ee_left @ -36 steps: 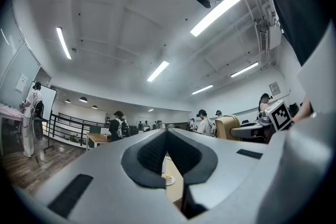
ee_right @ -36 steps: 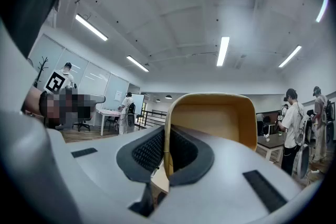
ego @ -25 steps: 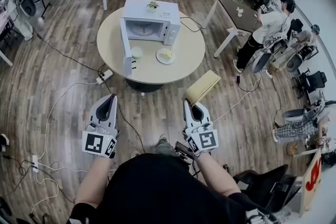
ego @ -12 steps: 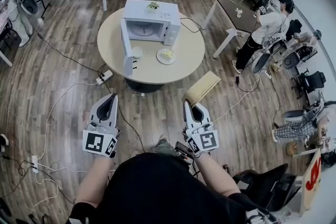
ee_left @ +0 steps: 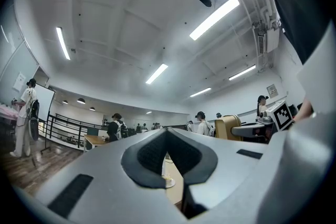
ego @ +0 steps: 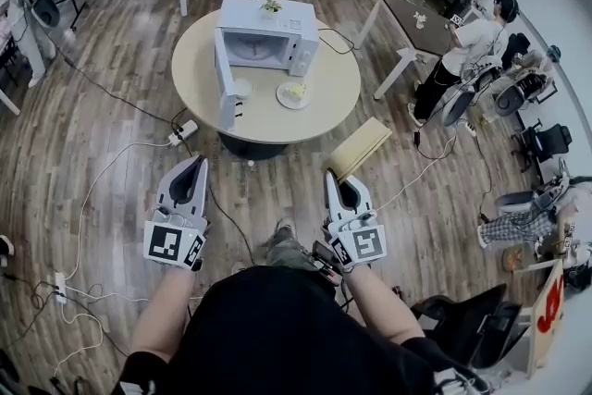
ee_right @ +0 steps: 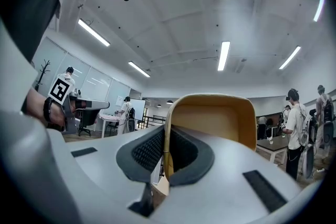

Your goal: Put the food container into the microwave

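Note:
The white microwave (ego: 266, 37) stands on the round table (ego: 328, 111) with its door (ego: 222, 83) swung open toward me. A white plate-like food container (ego: 293, 95) with yellowish food lies on the table right of the door, and it shows small below the jaws in the left gripper view (ee_left: 167, 182). A small white round container (ego: 240, 91) sits by the door. My left gripper (ego: 200, 161) and right gripper (ego: 329, 175) hover over the floor well short of the table. Both are shut and hold nothing, as the left (ee_left: 167, 130) and right (ee_right: 167, 127) gripper views confirm.
A tan wooden chair (ego: 357, 150) stands between my right gripper and the table and fills the right gripper view (ee_right: 212, 118). Cables and a power strip (ego: 184, 133) lie on the wood floor at left. People and office chairs stand at the right and far side.
Both grippers have drifted slightly forward toward the table, the left one more. People at the right have shifted. The table's objects have not moved.

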